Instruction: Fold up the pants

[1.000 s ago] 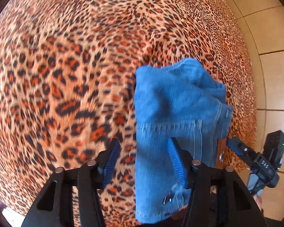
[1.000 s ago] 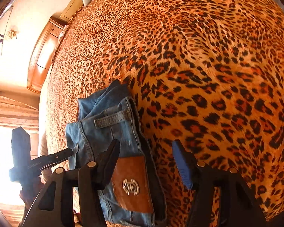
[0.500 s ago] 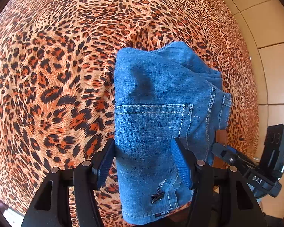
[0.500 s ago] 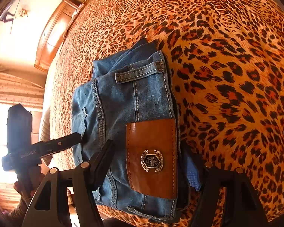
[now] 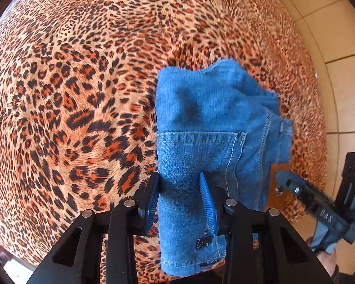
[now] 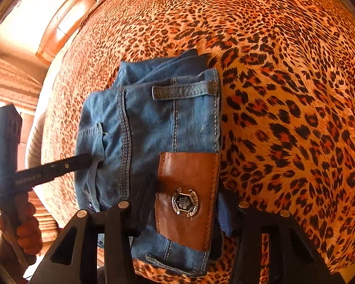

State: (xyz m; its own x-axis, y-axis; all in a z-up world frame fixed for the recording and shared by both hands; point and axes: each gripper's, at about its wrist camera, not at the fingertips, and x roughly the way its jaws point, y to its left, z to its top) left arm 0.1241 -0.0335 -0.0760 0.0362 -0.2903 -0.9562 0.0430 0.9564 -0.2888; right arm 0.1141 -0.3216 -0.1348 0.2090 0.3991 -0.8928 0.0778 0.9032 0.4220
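Folded blue denim pants [image 5: 213,127] lie in a thick bundle on the leopard-print bedspread [image 5: 71,94]. My left gripper [image 5: 181,201] is closed on the pocket side of the bundle, one blue pad on each side of the fold. In the right wrist view the pants [image 6: 149,123] show a belt loop and a brown leather patch [image 6: 187,196] with a metal badge. My right gripper [image 6: 187,203] grips the waistband end around the patch. The right gripper also shows in the left wrist view [image 5: 319,203], and the left gripper in the right wrist view [image 6: 47,170].
The bedspread [image 6: 284,94] covers the whole bed. A tiled floor [image 5: 343,71] runs along the bed's right edge. A wooden cabinet [image 6: 66,23] stands against the far wall, with a curtain and a bright window at the left.
Both grippers moved onto the folded pants and closed on the bundle: the left on the pocket side, the right around the leather patch. The bundle has shifted slightly.
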